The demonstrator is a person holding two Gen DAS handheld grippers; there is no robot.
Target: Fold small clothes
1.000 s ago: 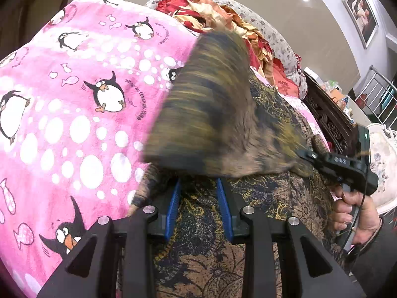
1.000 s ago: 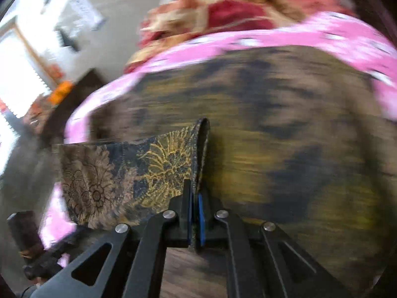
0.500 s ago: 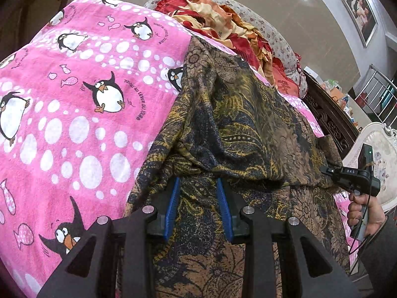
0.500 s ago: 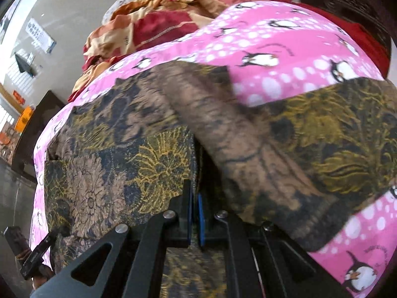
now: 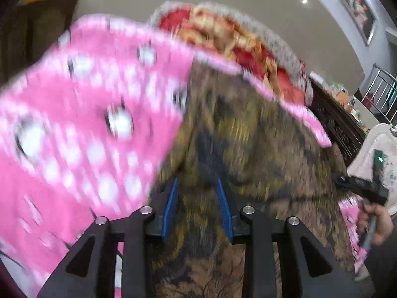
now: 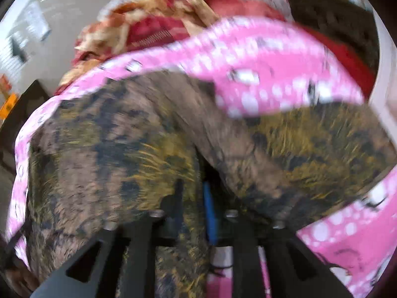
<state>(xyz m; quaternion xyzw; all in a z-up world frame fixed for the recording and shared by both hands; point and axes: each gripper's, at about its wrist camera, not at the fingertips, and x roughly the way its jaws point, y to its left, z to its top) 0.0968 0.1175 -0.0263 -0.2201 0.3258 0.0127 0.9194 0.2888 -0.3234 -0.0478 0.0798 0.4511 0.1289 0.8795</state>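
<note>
- Garment [image 5: 248, 134]: a brown, gold and black patterned cloth lying across the pink penguin blanket [image 5: 82, 114]. In both wrist views it fills the area ahead of and beneath my fingers. Both frames are motion-blurred.
- Left gripper [image 5: 197, 207]: the blue pads stand slightly apart with patterned cloth between and under them. The blur keeps me from telling whether the pads press on the cloth, so I cannot tell if this side holds anything.
- Right gripper [image 6: 193, 203]: the jaws are opening. One blue pad [image 6: 208, 206] shows just right of centre; the opposite finger is dark against the cloth. A flap of the garment lies draped over and just ahead of the fingertips, and I judge that it is being let go rather than clamped.
- Right gripper in the left wrist view [image 5: 359, 188]: a hand [image 5: 374, 221] holds it at the far right edge of the garment, well away from my left fingers.
- Step in hand: I judge that one fold is being laid down, the right side releasing its flap onto the body of the cloth.
- Next move: I would draw the right fingers clear without dragging the flap, then seek a fresh edge for the following fold, with the left side steadying the cloth.
- Background: a red and orange pile of bedding [image 6: 158, 29] lies beyond the blanket, far ahead of the fingertips.
</note>
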